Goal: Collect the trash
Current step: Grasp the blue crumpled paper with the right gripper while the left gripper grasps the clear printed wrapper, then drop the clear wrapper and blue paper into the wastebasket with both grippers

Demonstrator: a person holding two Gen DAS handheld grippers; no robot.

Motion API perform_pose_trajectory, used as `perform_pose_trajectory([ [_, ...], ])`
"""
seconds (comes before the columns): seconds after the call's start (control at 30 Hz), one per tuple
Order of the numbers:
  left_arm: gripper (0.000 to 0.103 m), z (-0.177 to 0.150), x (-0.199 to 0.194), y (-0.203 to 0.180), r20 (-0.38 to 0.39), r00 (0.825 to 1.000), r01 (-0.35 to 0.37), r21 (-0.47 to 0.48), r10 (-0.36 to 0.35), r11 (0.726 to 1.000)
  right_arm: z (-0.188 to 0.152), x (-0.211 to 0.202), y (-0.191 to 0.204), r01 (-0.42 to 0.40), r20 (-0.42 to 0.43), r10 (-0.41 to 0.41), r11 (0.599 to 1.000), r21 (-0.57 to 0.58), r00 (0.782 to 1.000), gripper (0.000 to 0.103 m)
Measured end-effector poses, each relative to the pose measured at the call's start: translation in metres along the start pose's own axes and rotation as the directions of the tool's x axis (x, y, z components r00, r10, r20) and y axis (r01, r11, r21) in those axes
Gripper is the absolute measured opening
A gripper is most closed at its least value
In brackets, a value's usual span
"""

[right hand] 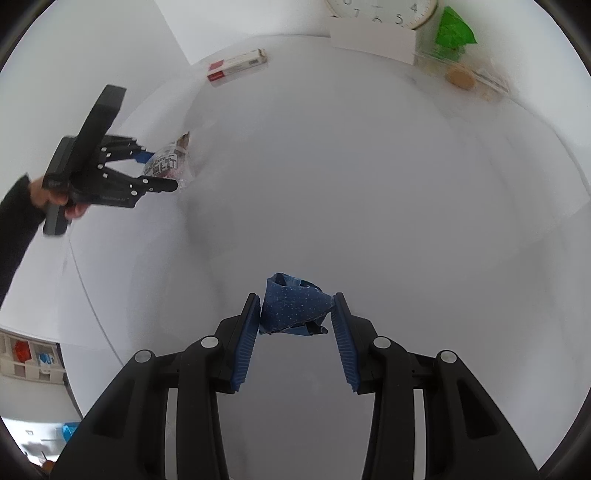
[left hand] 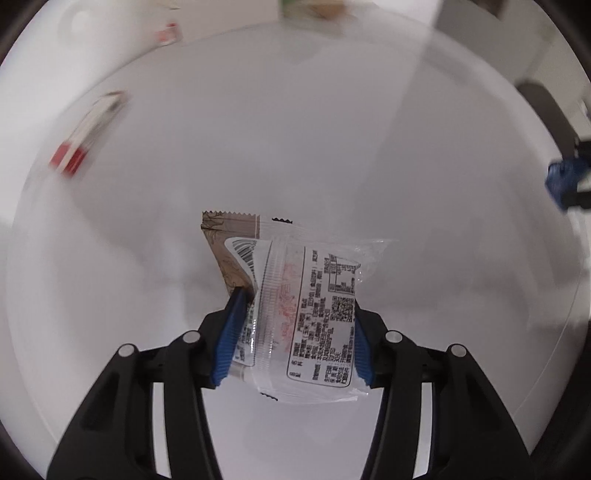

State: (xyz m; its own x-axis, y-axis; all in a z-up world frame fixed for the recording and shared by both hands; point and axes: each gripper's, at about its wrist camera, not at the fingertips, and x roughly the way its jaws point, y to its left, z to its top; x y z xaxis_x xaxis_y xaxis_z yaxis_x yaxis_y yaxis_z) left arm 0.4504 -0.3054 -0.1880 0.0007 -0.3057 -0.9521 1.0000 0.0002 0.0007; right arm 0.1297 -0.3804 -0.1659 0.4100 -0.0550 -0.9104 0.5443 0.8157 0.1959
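Two grippers are seen, each closed on a piece of trash above a white table (right hand: pixel 369 184). Nearest in the left wrist view, a clear plastic wrapper (left hand: pixel 310 317) printed with black text and a barcode is pinched between the blue pads of the left gripper (left hand: pixel 295 314); a brown serrated strip runs along its far left edge. The wrapper is held off the tabletop and tilted, its far end projecting beyond the fingertips. In the right wrist view, a crumpled dark blue wrapper (right hand: pixel 293 308) with pale speckles is clamped between the tips of the right gripper (right hand: pixel 297 308), whose fingers are spread only as wide as the wrapper.

Farther off in that view, to the left, the left gripper (right hand: pixel 162 173) is seen from the side with the clear wrapper (right hand: pixel 166 164) at its tips, gripped by a hand (right hand: pixel 55 203) in a dark sleeve.

Beyond, near the table's far edge, a long white box with a red end (right hand: pixel 236 66) lies flat; the same box (left hand: pixel 86 136) appears blurred in the left view. At the far right, a white card (right hand: pixel 373 38) stands before a clock face (right hand: pixel 384 11), beside a green object (right hand: pixel 452 27) and a round tan item (right hand: pixel 460 75) which cannot be identified.
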Motion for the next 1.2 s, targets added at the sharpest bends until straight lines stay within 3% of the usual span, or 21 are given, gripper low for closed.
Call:
perform_pose_trajectory([
  [0.07, 0.05, -0.01, -0.015, -0.007, 0.034, 0.998, -0.046, -0.098, 0.049, 0.994, -0.002, -0.005, 0.004, -0.016, 0.006, 0.016, 1.0, -0.017, 1.0, 0.04],
  [0.17, 0.05, -0.026, -0.041, -0.024, 0.084, 0.991, -0.079, -0.278, 0.106, 0.957, -0.004, -0.008, 0.01, -0.032, 0.006, 0.032, 0.999, -0.041, 0.999, 0.04],
  [0.27, 0.05, -0.044, -0.064, -0.045, 0.097, 0.977, -0.125, -0.452, 0.188, 0.883, -0.009, -0.014, 0.014, -0.053, 0.005, 0.053, 0.996, -0.076, 0.999, 0.04],
  [0.4, 0.05, -0.076, -0.092, -0.103, 0.099, 0.961, -0.138, -0.633, 0.257, 0.762, -0.024, -0.025, 0.014, -0.092, -0.003, 0.092, 0.987, -0.133, 0.996, 0.04],
  [0.53, 0.05, -0.096, -0.102, -0.167, 0.046, 0.964, -0.132, -0.775, 0.263, 0.617, -0.045, -0.038, 0.013, -0.14, -0.021, 0.139, 0.966, -0.216, 0.99, 0.04],
  [0.73, 0.051, -0.133, -0.12, -0.264, -0.014, 0.956, -0.139, -0.9, 0.292, 0.414, -0.089, -0.062, 0.005, -0.209, -0.068, 0.198, 0.901, -0.381, 0.978, 0.04],
  [0.87, 0.051, -0.149, -0.136, -0.327, -0.051, 0.945, -0.171, -0.919, 0.322, 0.356, -0.118, -0.076, -0.003, -0.239, -0.094, 0.22, 0.864, -0.444, 0.971, 0.04],
  [0.93, 0.051, -0.152, -0.139, -0.344, -0.069, 0.938, -0.187, -0.926, 0.341, 0.328, -0.132, -0.078, -0.007, -0.262, -0.115, 0.236, 0.851, -0.455, 0.965, 0.04],
  [1.2, 0.051, -0.195, -0.152, -0.409, -0.097, 0.935, -0.188, -0.952, 0.342, 0.242, -0.169, -0.075, 0.006, -0.324, -0.202, 0.255, 0.8, -0.505, 0.946, 0.04],
])
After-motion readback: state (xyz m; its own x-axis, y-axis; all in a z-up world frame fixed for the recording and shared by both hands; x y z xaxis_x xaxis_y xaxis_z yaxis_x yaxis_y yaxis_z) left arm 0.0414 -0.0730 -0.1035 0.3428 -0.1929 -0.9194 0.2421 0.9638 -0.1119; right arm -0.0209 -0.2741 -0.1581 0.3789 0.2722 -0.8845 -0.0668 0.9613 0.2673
